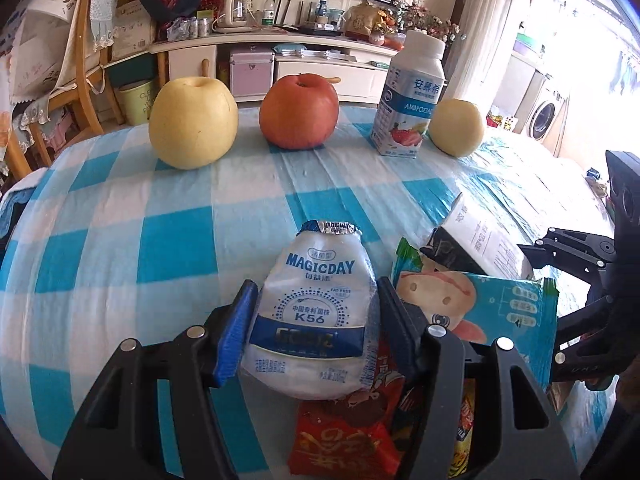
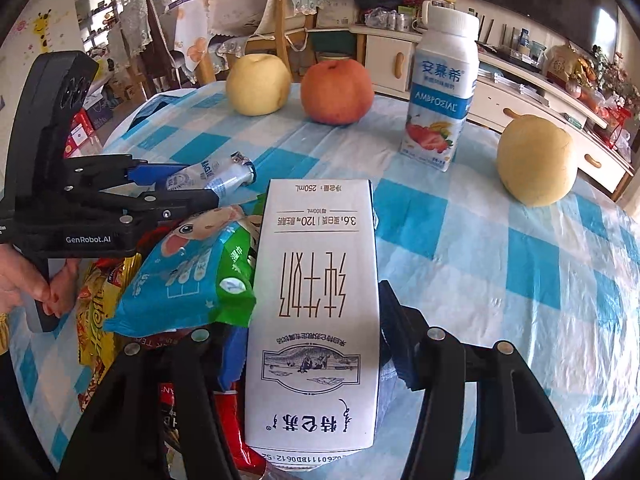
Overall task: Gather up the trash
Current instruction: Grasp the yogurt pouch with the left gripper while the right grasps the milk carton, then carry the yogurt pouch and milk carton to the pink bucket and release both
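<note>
Crinkled plastic yogurt pouch (image 1: 316, 312): left gripper (image 1: 316, 320) is clamping it. Rectangular milk carton (image 2: 316, 312), twelve o'clock: right gripper (image 2: 316, 340) is gripping it.

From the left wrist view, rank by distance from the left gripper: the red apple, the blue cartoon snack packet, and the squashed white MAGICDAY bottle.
1. Squashed white MAGICDAY bottle: between the left gripper's fingers.
2. Blue cartoon snack packet: just right of it, on the wrapper pile.
3. Red apple: far across the blue checked tablecloth, centre.
</note>
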Available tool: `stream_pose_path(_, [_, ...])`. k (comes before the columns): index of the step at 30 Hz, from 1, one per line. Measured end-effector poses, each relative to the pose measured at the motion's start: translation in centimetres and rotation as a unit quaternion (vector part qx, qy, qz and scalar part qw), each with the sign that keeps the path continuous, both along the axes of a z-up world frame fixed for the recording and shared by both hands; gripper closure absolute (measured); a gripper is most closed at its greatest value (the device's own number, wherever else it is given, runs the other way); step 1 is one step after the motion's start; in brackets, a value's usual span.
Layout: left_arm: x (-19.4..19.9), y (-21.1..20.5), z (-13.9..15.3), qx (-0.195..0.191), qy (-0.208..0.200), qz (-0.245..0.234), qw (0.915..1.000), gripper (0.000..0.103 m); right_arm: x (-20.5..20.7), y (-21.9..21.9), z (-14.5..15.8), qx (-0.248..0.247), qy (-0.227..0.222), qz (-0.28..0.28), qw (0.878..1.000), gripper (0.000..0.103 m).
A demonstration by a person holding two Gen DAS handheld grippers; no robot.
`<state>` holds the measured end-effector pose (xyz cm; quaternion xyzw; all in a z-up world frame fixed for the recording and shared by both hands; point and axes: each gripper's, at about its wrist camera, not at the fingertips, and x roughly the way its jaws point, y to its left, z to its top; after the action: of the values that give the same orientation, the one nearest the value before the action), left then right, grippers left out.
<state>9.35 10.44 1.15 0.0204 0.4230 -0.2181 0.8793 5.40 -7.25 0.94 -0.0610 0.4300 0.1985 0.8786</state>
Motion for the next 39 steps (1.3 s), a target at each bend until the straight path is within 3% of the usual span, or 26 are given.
stream_pose_path(8, [-5.8,1.8,0.4,-0.05,-0.001,0.031,0.9983,0.042,-5.6,1.7,0.1,-0.012,-0.003,-0.008,1.0,0.046])
stream_pose_path(16, [-8.6,5.6,1.5,-0.1,-0.019,0.095,0.9903,0.045,-8.6,0.4,0.7,-0.005,-0.013,-0.07,0.997,0.047])
stream_pose_path(19, [-9.5,6.9,1.6,-0.119,-0.019,0.113,0.9863,0.045,-9.4,-0.8,1.4,0.02,-0.021,-0.096,0.995,0.047])
stream_pose_path(27, [-10.4,8.0,0.3,-0.108,0.012,0.11,0.988,0.043,-11.6,-1.2,3.2,0.059,-0.042,-0.121,0.99,0.047])
stream_pose_path(31, [-10.4,8.2,-0.3,-0.104,0.03,0.095,0.9895,0.027,-12.4,-0.9,3.8,0.073,-0.053,-0.125,0.988,0.047])
stream_pose_path(33, [-10.4,7.9,-0.3,-0.095,0.029,0.086,0.9913,0.025,-12.7,-0.8,4.1,0.082,-0.058,-0.127,0.987,0.047])
stream_pose_path(36, [-10.4,8.2,-0.4,-0.107,0.03,0.087,0.99,0.028,-12.7,-0.2,4.2,0.079,-0.059,-0.129,0.987,0.047])
stream_pose_path(38, [-10.3,8.6,-0.4,-0.109,0.031,0.096,0.989,0.042,-12.7,0.3,4.2,0.08,-0.06,-0.129,0.987,0.047])
stream_pose_path(39, [-10.2,8.8,-0.5,-0.112,0.032,0.097,0.9884,0.042,-12.8,0.6,4.3,0.078,-0.061,-0.127,0.987,0.047])
